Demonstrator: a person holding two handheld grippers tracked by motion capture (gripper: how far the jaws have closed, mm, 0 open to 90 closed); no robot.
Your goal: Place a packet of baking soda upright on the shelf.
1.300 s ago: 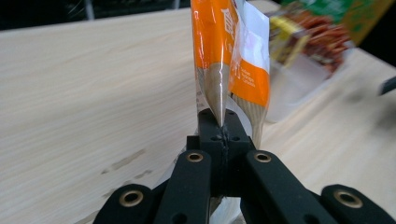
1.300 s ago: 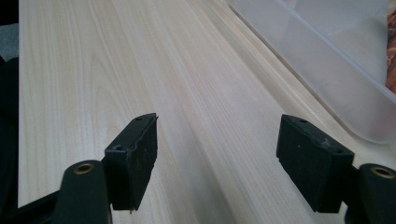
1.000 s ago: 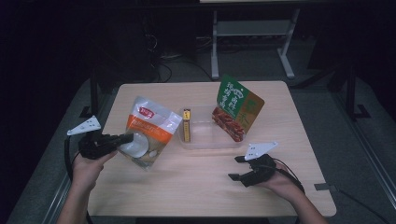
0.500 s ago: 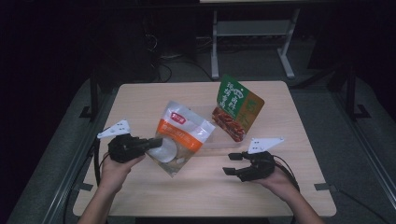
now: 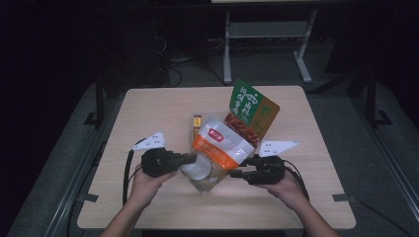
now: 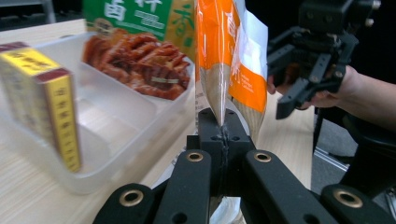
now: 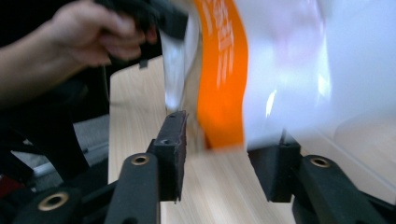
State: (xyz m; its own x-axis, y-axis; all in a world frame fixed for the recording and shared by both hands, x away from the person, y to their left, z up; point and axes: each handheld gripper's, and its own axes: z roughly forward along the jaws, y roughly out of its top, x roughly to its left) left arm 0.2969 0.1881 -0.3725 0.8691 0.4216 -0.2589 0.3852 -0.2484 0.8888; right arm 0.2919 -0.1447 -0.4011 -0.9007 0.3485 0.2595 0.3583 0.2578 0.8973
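Black and clamped tight, the left claw (image 5: 190, 159) is seen left of the tabletop's (image 5: 148, 108) middle in the high view, pinching the lower left edge of an orange and white pouch (image 5: 217, 150). In the left gripper view that claw (image 6: 223, 135) is closed flat on the pouch's (image 6: 233, 60) seam, with no gap left between the jaws. The pouch is held off the wood, tilted, between the two hands and over the front half of the tabletop. Just behind it a clear plastic tray (image 5: 197, 129) is set, with a small yellow and maroon box (image 5: 197, 124) standing upright in its left compartment and a green packet printed with red food (image 5: 252, 112) leaning up at its right. At the pouch's right edge the right claw (image 5: 236, 173) is held, its jaws partly apart and just lately closing. In the right gripper view the pouch's (image 7: 261, 70) lower edge is seen between the two pads (image 7: 171, 140), which are not yet pressed on it; whether the film is brushed by either pad cannot be told.
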